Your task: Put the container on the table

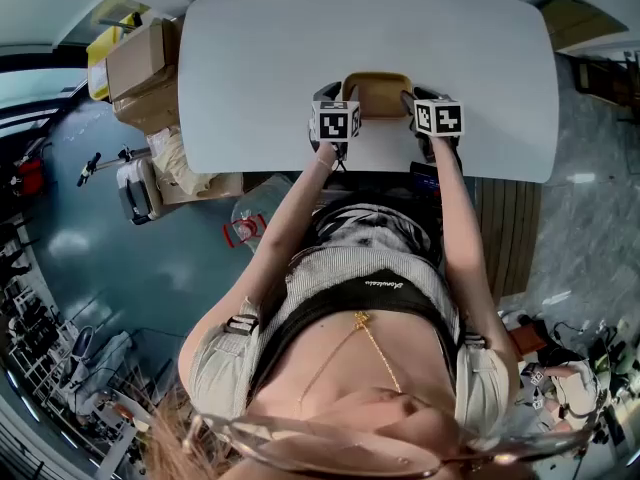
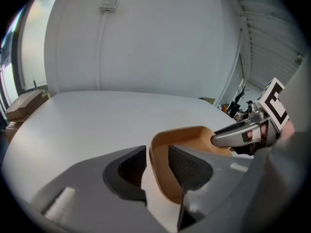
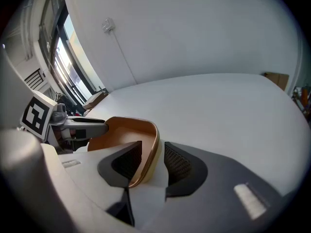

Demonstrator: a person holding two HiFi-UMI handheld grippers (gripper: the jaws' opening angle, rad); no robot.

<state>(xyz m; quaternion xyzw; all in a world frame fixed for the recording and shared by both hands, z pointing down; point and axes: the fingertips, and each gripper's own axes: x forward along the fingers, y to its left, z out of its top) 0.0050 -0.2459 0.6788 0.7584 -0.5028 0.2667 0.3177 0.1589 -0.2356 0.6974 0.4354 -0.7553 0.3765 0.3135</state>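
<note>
A shallow tan container [image 1: 377, 89] is over the near edge of the white table [image 1: 380, 28], held from both sides. My left gripper [image 1: 333, 101] is shut on its left rim, and in the left gripper view the wall of the container [image 2: 192, 140] is pinched between the jaws of the left gripper [image 2: 158, 166]. My right gripper [image 1: 428, 103] is shut on the opposite rim, and in the right gripper view the container [image 3: 124, 130] is clamped in the right gripper [image 3: 150, 164]. Whether the container's base touches the table is hidden.
The white tabletop [image 2: 97, 115] stretches bare beyond the container to a plain wall. Cardboard boxes [image 1: 140, 68] stand off the table's left end. A slatted wooden panel [image 1: 505, 238] is on the floor to the right, and loose clutter [image 1: 560, 368] lies further right.
</note>
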